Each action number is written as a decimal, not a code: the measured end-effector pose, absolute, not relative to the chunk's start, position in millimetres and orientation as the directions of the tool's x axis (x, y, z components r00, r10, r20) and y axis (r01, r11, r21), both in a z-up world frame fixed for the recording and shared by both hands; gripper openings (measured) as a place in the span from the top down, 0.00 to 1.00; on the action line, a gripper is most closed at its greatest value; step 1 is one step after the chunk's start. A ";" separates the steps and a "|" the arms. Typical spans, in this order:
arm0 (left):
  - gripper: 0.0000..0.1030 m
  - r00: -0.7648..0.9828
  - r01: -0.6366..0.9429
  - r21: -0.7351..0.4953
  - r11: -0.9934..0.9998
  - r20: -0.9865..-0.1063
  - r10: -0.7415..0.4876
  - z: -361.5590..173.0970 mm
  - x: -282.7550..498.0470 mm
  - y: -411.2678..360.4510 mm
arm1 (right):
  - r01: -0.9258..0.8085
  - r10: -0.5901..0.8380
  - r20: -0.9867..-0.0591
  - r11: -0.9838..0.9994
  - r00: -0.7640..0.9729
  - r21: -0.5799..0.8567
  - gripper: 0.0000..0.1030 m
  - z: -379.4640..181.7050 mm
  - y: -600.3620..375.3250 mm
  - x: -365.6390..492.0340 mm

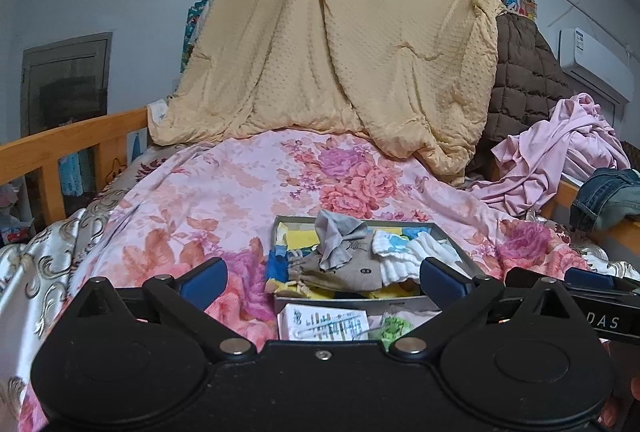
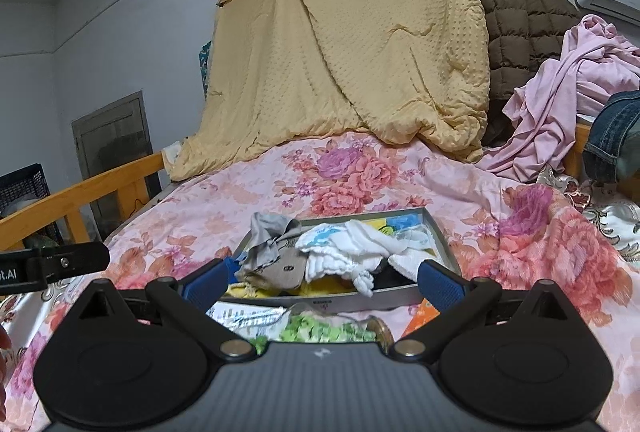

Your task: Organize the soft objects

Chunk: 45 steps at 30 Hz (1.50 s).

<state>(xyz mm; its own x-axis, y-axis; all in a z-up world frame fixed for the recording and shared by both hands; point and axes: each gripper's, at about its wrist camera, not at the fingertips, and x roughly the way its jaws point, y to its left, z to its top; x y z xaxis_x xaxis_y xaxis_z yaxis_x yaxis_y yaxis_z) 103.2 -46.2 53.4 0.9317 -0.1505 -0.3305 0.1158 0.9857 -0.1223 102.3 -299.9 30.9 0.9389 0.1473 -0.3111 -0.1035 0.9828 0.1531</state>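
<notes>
Here, with the left gripper (image 1: 324, 278) and right gripper (image 2: 323, 279) both spread wide and empty, the grey tray (image 2: 444, 238) of small garments (image 1: 344, 252) just ahead should be approached low, and one item selected before closing.

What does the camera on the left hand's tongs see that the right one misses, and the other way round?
Only the left view shows the white printed packet's face plainly, and the right tongs' arm at its right edge. Only the right view shows an orange packet corner and a black crate. Both show the grey tray of small clothes on the floral quilt, the yellow blanket hung behind, and open tongs: left tongs, right tongs.
</notes>
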 end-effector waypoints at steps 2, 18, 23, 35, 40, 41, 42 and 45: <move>0.01 0.932 0.109 -0.126 0.986 -0.333 -0.145 51.3 96.4 -43.7 | -0.100 0.146 -0.320 0.983 0.936 0.157 0.00 29.0 -297.7 94.8; 0.01 0.929 0.071 -0.149 0.986 -0.350 -0.120 30.3 54.2 -28.1 | -0.048 0.099 -0.390 0.989 0.915 0.138 0.00 14.0 -279.1 55.6; 0.01 0.926 0.061 -0.142 0.988 -0.362 -0.109 17.8 48.4 -24.9 | -0.035 0.097 -0.423 0.988 0.901 0.152 0.00 5.6 -273.6 51.1; 0.01 0.907 0.003 -0.155 0.988 -0.415 -0.068 -7.2 42.1 -8.6 | -0.046 0.072 -0.468 0.997 0.881 0.066 0.00 -10.2 -249.4 45.3; 0.01 0.899 0.006 -0.142 0.990 -0.433 -0.068 -12.0 43.2 -9.4 | -0.034 0.058 -0.490 0.998 0.870 0.057 0.00 -15.8 -247.3 51.0; 0.01 0.897 0.006 -0.144 0.990 -0.437 -0.069 -12.8 43.5 -9.2 | -0.035 0.058 -0.492 0.998 0.869 0.056 0.00 -16.3 -247.1 51.4; 0.01 0.894 0.007 -0.147 0.989 -0.442 -0.072 -14.0 44.3 -8.8 | -0.036 0.059 -0.493 0.998 0.868 0.055 0.00 -16.6 -246.3 51.8; 0.01 0.885 0.004 -0.147 0.989 -0.460 -0.072 -17.0 46.1 -8.9 | -0.040 0.063 -0.496 0.998 0.866 0.056 0.00 -17.6 -246.6 52.7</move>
<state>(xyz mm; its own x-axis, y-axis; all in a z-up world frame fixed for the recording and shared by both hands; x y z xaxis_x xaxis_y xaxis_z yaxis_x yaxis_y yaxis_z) 46.1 -8.9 -17.0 0.8850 -0.0716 -0.4601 0.0038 0.9892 -0.1465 52.7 -246.6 -17.6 0.8663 0.0629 -0.4956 -0.0403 0.9976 0.0562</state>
